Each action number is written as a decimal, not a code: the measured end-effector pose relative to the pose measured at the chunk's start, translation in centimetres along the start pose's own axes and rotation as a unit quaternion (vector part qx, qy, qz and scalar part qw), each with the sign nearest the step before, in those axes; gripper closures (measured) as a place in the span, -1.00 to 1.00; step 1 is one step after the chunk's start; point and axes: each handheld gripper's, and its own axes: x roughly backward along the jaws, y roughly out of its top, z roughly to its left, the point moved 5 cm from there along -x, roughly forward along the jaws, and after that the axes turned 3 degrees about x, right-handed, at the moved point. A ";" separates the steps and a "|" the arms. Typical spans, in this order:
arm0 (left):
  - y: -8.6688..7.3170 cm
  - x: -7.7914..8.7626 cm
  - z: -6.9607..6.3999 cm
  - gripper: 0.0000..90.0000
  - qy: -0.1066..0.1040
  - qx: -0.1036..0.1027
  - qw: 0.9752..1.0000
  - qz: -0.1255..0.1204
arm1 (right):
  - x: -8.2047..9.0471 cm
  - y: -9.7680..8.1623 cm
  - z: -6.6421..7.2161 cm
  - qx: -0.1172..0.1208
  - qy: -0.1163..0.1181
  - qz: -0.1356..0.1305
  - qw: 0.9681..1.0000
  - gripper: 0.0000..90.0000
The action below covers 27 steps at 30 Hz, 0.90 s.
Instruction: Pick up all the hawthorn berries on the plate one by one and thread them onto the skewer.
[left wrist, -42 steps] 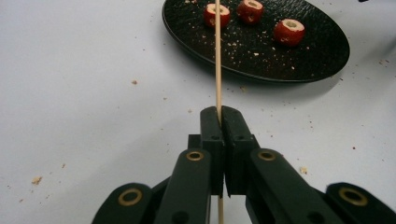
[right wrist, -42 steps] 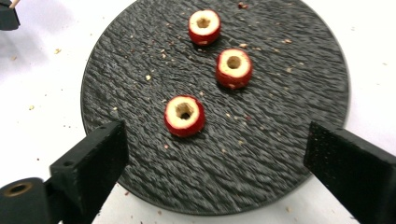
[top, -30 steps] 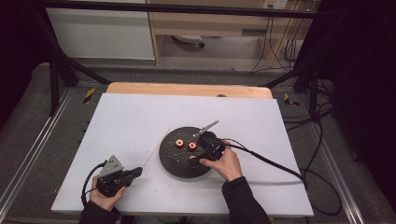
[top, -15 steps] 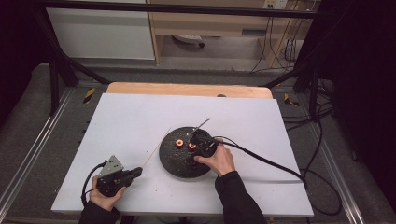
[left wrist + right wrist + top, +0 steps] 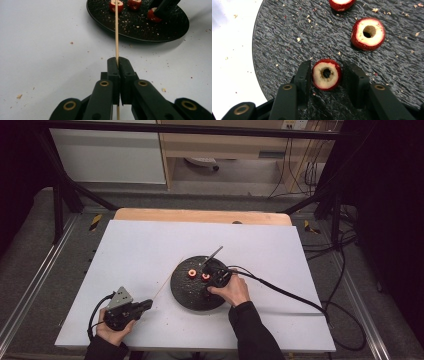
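Currently: left gripper (image 5: 117, 62), jaws clamped on skewer (image 5: 116, 30) over the surface (image 5: 150, 250). Right gripper (image 5: 327, 75), jaws just closing around 1 cored fruit (image 5: 326, 74) on the plate (image 5: 287, 37); left jaw touching, right one just clear.

A white table top (image 5: 150, 245) bears crumbs; beyond it stand a wooden shelf (image 5: 225, 145) and cables (image 5: 300, 175).

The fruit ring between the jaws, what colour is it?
Red skin, creamy flesh, clearest in the right gripper view.
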 end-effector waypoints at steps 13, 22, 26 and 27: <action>0.0 0.0 0.0 0.95 0.001 -0.001 1.000 0.002 | 0.0 0.0 -0.1 -0.012 0.006 0.009 1.000 0.35; 0.0 0.0 0.0 0.95 0.002 -0.001 1.000 -0.001 | 0.5 0.1 0.0 -0.018 0.008 0.000 1.000 0.36; 0.0 0.1 0.0 0.95 0.003 0.000 1.000 -0.003 | 1.4 0.2 0.2 -0.023 0.012 -0.020 0.999 0.36; 0.0 0.1 0.0 0.95 0.003 0.001 1.000 -0.004 | 1.6 0.3 0.2 -0.023 0.011 -0.025 0.999 0.36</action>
